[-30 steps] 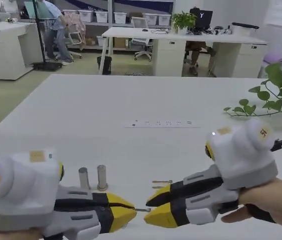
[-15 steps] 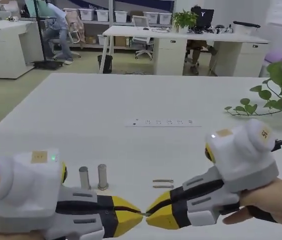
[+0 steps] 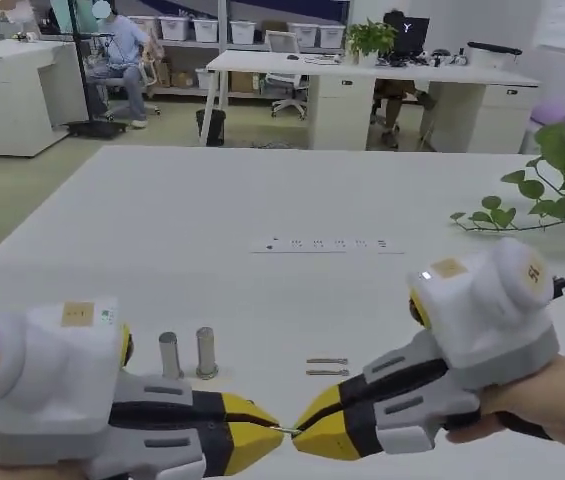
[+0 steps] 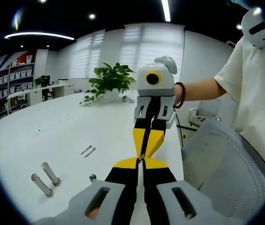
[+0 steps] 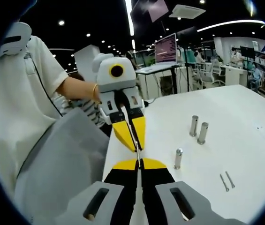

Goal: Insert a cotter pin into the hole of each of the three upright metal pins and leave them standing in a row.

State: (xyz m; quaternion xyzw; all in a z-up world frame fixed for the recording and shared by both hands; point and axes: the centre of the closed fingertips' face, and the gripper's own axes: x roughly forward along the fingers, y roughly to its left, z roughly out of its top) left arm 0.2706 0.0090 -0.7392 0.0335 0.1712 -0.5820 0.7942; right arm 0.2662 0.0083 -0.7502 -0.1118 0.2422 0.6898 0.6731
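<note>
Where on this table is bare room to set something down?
Free: table between socket strip and upright metal pins, plus its left side. Crowded: near edge, where left tool and right tool pinch a cotter pin beside two loose cotter pins.

grippers tip to tip over a white table [image 3: 262, 200]
left gripper [image 3: 262, 435] and right gripper [image 3: 304, 435], jaws closed, share a thin cotter pin [image 3: 284, 431]; two upright metal pins [image 3: 205, 352] stand beyond, two loose cotter pins [image 3: 326, 361] beside them.
</note>
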